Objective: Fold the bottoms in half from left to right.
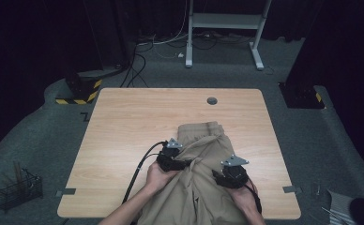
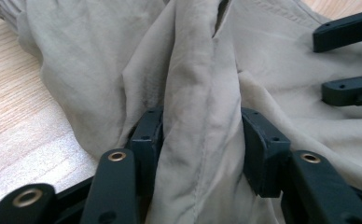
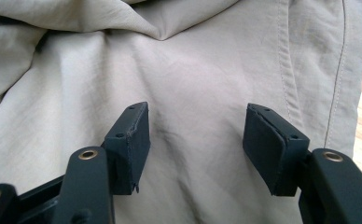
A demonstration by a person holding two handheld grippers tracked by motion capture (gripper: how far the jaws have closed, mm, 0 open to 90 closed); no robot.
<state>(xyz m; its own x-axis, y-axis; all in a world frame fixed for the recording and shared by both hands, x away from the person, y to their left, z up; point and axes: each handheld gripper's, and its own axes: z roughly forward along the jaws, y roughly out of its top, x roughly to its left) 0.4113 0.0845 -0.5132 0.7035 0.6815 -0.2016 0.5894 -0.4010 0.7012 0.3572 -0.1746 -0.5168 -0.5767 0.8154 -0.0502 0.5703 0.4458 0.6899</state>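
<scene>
Left gripper [image 2: 202,140] jaws pinching thick fold of khaki garment [image 2: 272,56]; right gripper [image 3: 195,140] jaws wide, empty. Fold might slip, bunch up on counter [image 1: 124,122].

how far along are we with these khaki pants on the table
Early on. Done: the khaki pants lie on the wooden table, waistband at the far end, though bunched and rumpled. In hand: the left gripper has a raised ridge of fabric between its jaws, which look to press on it; the right gripper hovers open over flat cloth. Left: smoothing and any folding, since no neat fold shows.
</scene>
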